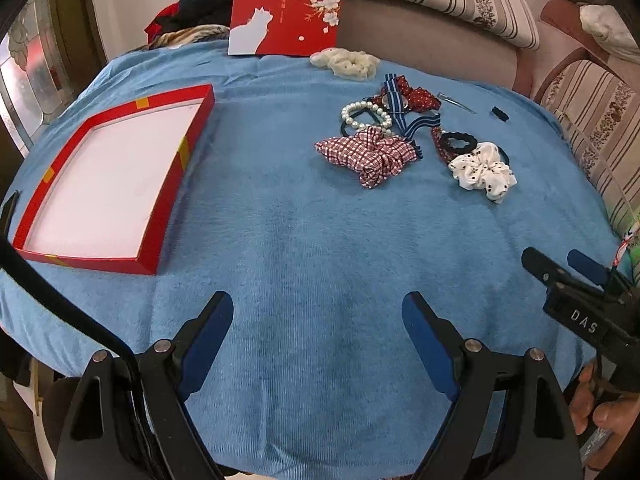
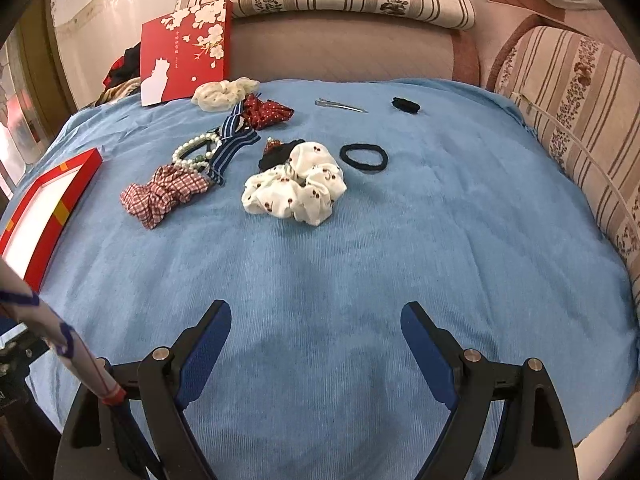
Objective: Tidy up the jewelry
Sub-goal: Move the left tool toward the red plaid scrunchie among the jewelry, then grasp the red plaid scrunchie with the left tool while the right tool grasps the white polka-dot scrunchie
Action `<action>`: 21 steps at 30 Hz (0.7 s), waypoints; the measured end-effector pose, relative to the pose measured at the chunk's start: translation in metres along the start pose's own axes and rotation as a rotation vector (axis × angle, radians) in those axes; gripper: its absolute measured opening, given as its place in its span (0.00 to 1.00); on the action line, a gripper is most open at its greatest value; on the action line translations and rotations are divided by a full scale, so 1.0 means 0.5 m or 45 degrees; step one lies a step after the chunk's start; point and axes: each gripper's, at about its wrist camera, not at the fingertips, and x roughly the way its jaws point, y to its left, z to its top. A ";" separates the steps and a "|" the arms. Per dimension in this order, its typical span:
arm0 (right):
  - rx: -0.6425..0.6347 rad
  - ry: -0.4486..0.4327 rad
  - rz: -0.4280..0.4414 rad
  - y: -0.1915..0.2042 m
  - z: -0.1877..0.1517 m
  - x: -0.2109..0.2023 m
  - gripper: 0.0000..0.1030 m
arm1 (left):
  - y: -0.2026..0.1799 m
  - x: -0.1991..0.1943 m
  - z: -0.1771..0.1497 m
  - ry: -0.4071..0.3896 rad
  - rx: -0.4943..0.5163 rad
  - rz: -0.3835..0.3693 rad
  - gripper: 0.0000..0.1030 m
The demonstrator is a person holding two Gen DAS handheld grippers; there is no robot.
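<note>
A pile of hair accessories lies on the blue cloth: a red checked scrunchie [image 1: 370, 156] [image 2: 160, 194], a white cherry-print scrunchie [image 1: 482, 170] [image 2: 296, 188], a pearl bracelet [image 1: 366, 116] [image 2: 196, 152], a blue striped bow [image 1: 404, 112] [image 2: 232, 140], a red dotted bow [image 2: 266, 112], a black hair tie [image 2: 364, 157], a cream scrunchie [image 1: 346, 62] [image 2: 222, 92] and a metal clip [image 2: 340, 105]. An empty red tray [image 1: 160, 216] [image 2: 86, 178] sits to the left. My left gripper [image 1: 318, 320] and right gripper [image 2: 316, 324] are open, empty, short of the pile. The right gripper also shows in the left wrist view [image 1: 560, 268].
A red lid with white cat and blossoms [image 1: 286, 10] [image 2: 186, 50] stands at the table's far edge. A small black item [image 2: 406, 105] lies far right. Striped sofa cushions [image 2: 568, 112] border the back and right. Dark clothes [image 1: 192, 12] lie behind at the left.
</note>
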 end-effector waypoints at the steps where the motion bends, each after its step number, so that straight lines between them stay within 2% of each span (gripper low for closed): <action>1: 0.001 -0.001 0.002 -0.001 0.005 0.004 0.87 | 0.001 0.006 0.004 0.003 0.001 0.002 0.83; 6: -0.001 -0.001 0.001 -0.002 0.031 0.028 0.87 | 0.000 0.035 0.023 0.008 0.030 0.005 0.78; 9: 0.000 -0.004 0.006 -0.004 0.047 0.041 0.87 | 0.001 0.054 0.040 0.018 0.044 -0.014 0.72; 21: 0.034 -0.022 0.060 -0.015 0.121 0.104 0.87 | 0.001 0.135 0.199 -0.030 -0.010 -0.223 0.70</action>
